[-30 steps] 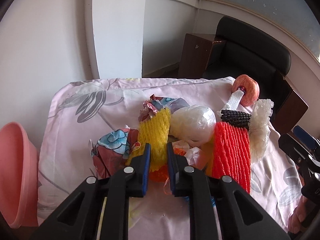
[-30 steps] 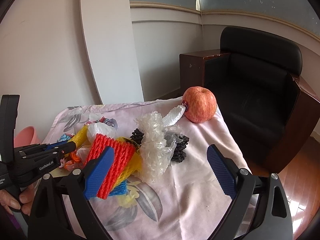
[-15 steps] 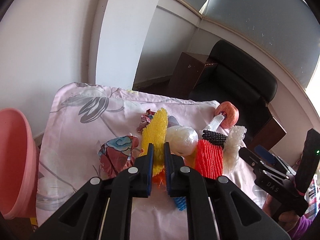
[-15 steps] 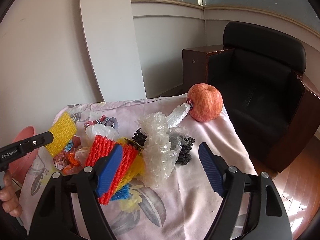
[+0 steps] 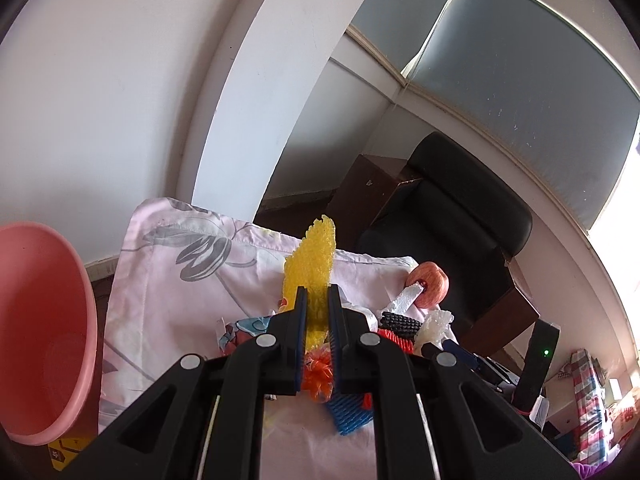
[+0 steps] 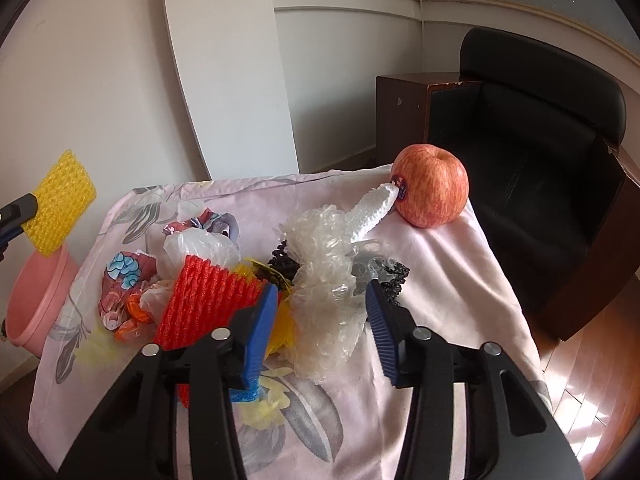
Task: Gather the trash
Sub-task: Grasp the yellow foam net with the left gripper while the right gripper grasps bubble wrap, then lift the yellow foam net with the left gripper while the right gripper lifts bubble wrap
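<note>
Left gripper (image 5: 318, 312): squeezed tight on the yellow foam net (image 5: 311, 258), which sticks up past its fingertips, off the table.
Right gripper (image 6: 322, 320): its jaws have just been closing, but they are not pinching yet; the clear bubble wrap (image 6: 326, 280) sits between them.
Just left of the right gripper: the red foam net (image 6: 208, 298), touching the left finger.
A bit farther: more trash in a heap on the pink flowery cloth (image 6: 440, 264).
Far right of the heap: an apple (image 6: 432, 190).
Off to the left: the pink bin (image 5: 44, 328), beside the table.
Step now: I think one piece is picked up and a second is being grabbed.
Next move: carry the yellow net left over the bin and let go; squeeze the bubble wrap gently, as it is soft.
</note>
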